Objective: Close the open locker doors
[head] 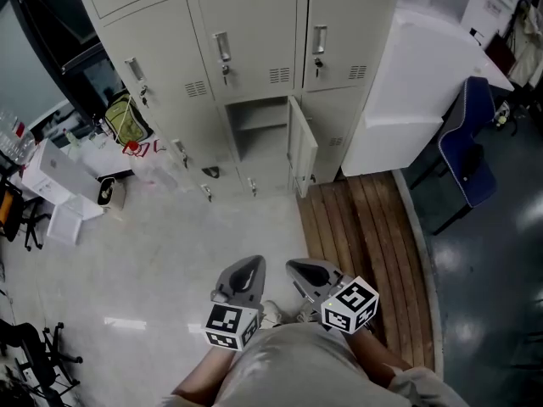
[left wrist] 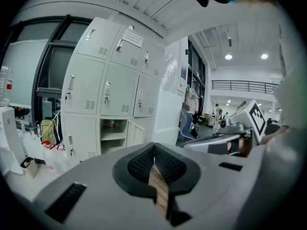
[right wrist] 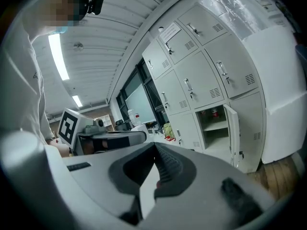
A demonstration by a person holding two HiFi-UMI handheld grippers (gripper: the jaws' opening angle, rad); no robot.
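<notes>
Open locker door (head: 301, 147), beyond left gripper (head: 248, 270), right gripper (head: 307, 271) (seemingly empty)

A blue chair (head: 469, 155) stands at three o'clock and a white cabinet (head: 416, 83) at two. Wooden slats (head: 365, 236) lie at four, a yellow-green bag (head: 125, 121) at ten and white boxes (head: 64, 181) at nine.

I stand in a large industrial hall fitted out as a lab or work space. Noted: a bank of grey lockers (head: 254, 75) at twelve o'clock, a blue office chair (head: 465, 147) at two o'clock, a glossy pale floor (head: 170, 253), a ribbed ceiling (right wrist: 110, 37) with a strip light (right wrist: 58, 56), and a mezzanine railing (left wrist: 244, 84).
</notes>
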